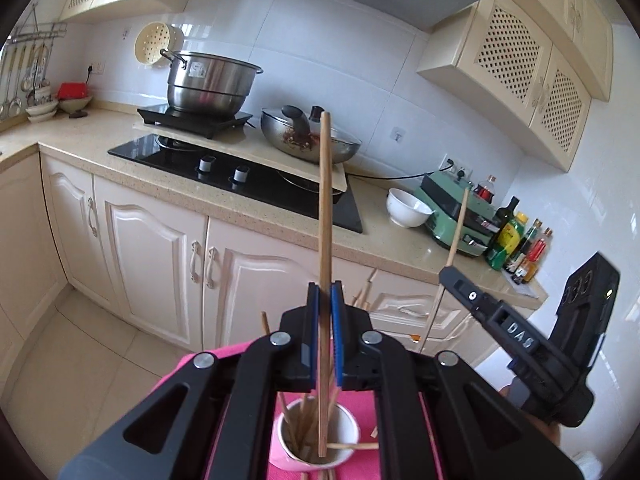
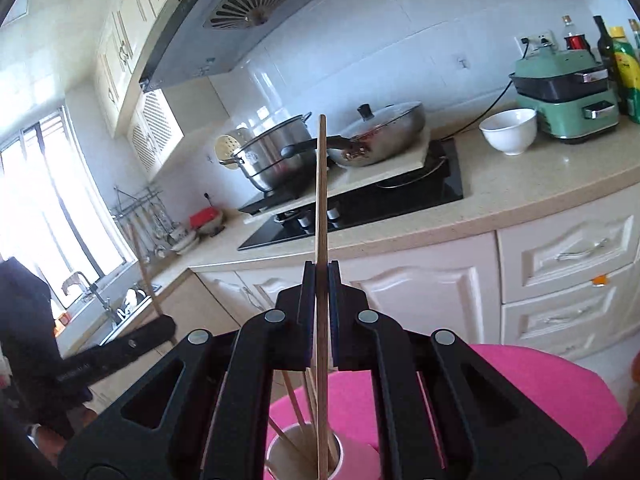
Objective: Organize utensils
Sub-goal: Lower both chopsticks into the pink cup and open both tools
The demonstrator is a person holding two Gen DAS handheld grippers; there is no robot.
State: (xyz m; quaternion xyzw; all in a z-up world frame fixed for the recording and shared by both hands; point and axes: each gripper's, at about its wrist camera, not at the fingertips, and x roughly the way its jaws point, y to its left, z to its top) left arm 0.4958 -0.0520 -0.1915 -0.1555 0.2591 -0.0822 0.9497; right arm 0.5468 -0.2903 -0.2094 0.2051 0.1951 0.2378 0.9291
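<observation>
My left gripper [image 1: 325,292] is shut on a wooden chopstick [image 1: 325,208] that stands upright, its lower end inside a white cup [image 1: 316,446] holding several chopsticks on a pink surface [image 1: 192,368]. My right gripper [image 2: 322,270] is shut on another upright chopstick [image 2: 321,200], whose lower end reaches into the same cup [image 2: 304,456]. The right gripper also shows in the left wrist view [image 1: 452,276], holding its chopstick [image 1: 458,224]. The left gripper shows at the left of the right wrist view [image 2: 166,322].
Behind is a kitchen counter [image 1: 120,136] with a black hob [image 1: 240,168], a steel pot [image 1: 210,84], a lidded wok [image 1: 308,136], a white bowl [image 1: 406,208], a green appliance [image 1: 456,212] and bottles [image 1: 516,240]. Cream cabinets [image 1: 160,248] stand below.
</observation>
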